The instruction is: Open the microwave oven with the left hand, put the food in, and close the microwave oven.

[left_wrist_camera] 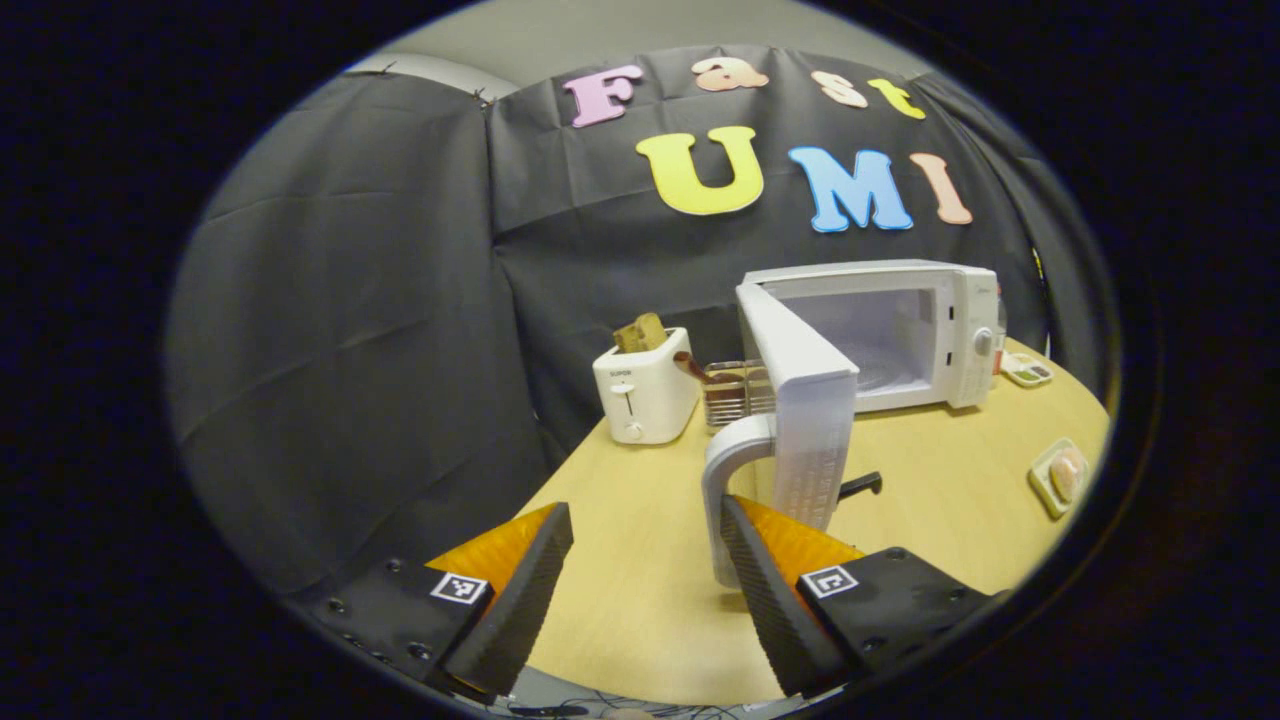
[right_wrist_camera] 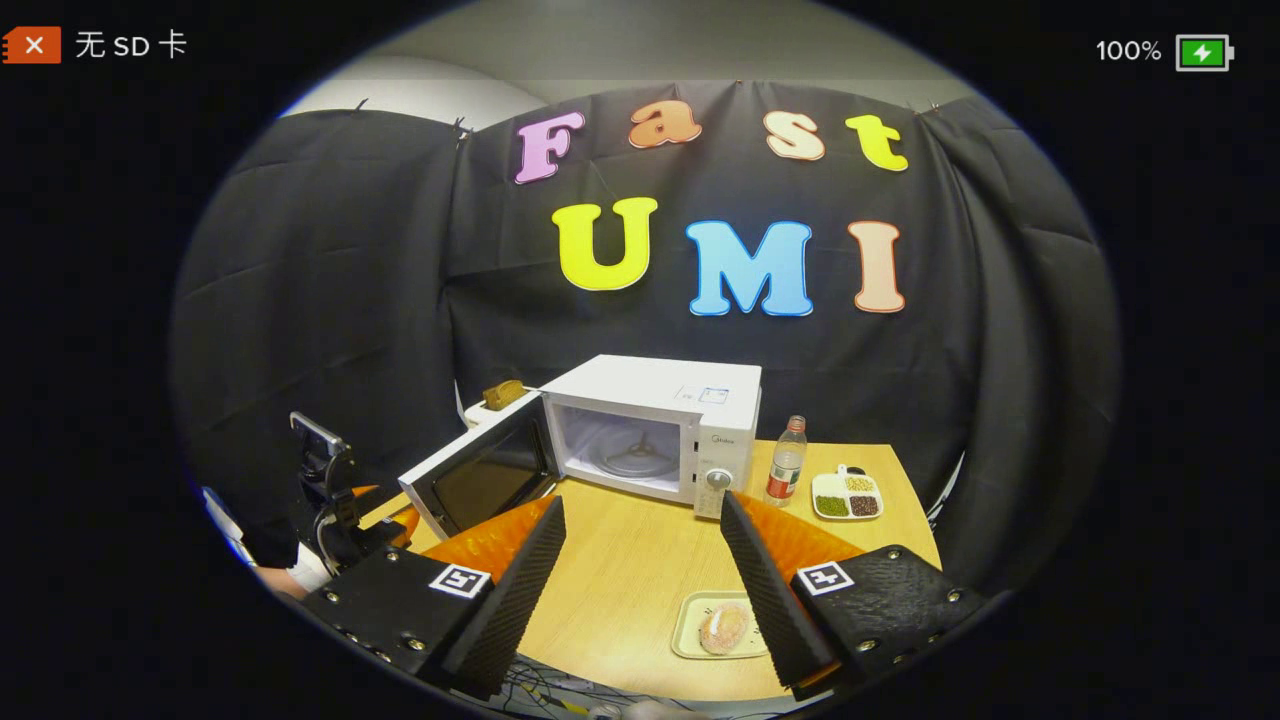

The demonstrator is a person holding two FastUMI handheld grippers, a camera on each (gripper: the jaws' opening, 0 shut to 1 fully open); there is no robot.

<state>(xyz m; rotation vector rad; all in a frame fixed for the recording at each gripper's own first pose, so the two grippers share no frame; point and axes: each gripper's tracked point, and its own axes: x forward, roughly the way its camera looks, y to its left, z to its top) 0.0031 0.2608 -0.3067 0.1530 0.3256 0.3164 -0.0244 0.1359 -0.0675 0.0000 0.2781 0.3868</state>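
Looking past my left gripper (left_wrist_camera: 640, 560), I see its fingers spread wide, holding nothing, with the microwave door (left_wrist_camera: 805, 400) swung open and its handle (left_wrist_camera: 722, 490) just beside the right finger. My right gripper (right_wrist_camera: 640, 560) is also wide and empty, hovering above the tabletop (right_wrist_camera: 620, 580); the food on its small plate (right_wrist_camera: 722, 627) lies below, near the right finger. I judge the risks are nudging that handle and swinging the door partway shut, or clipping the plate's rim on the way down and sliding it. The microwave (right_wrist_camera: 655, 425) cavity sits ahead, beyond both fingers.
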